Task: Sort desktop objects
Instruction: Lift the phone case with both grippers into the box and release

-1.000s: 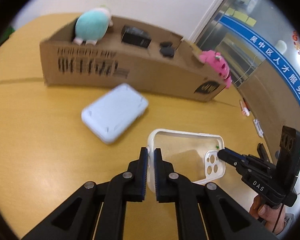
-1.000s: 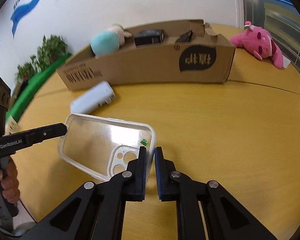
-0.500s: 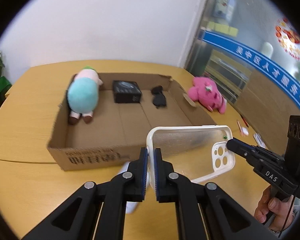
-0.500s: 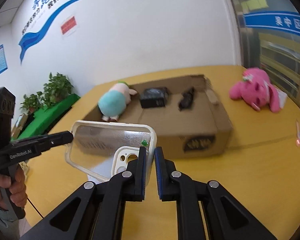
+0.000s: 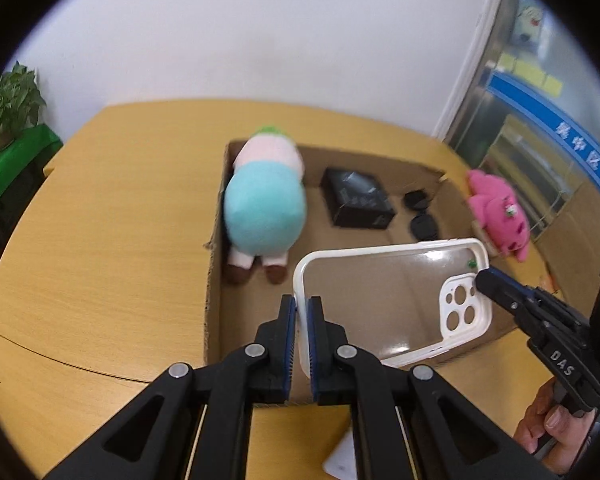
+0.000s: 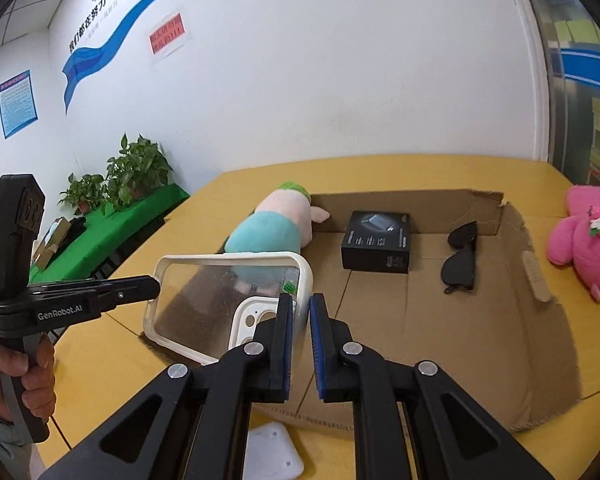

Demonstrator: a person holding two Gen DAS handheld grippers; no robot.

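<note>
A clear phone case [image 5: 380, 300] with a white rim hangs in the air over the near part of the open cardboard box [image 5: 216, 248]. My left gripper [image 5: 302, 314] is shut on its left short edge. My right gripper [image 6: 301, 308] is shut on the opposite edge, beside the camera cutout of the phone case [image 6: 220, 300]. In the box [image 6: 534, 276] lie a teal plush [image 6: 272, 232], a black carton [image 6: 376, 246] and dark sunglasses [image 6: 460, 258]. A white power bank [image 6: 272, 452] lies on the table below my grippers.
A pink plush [image 6: 588, 232] lies on the yellow table to the right of the box. Potted plants [image 6: 132, 172] stand on a green bench beyond the table's left edge. A white wall rises behind. A hand [image 5: 556, 424] holds the right gripper's handle.
Both grippers have lifted the phone case off the table and carried it forward over the box's near wall. The white power bank has dropped to the bottom edge of both views.
</note>
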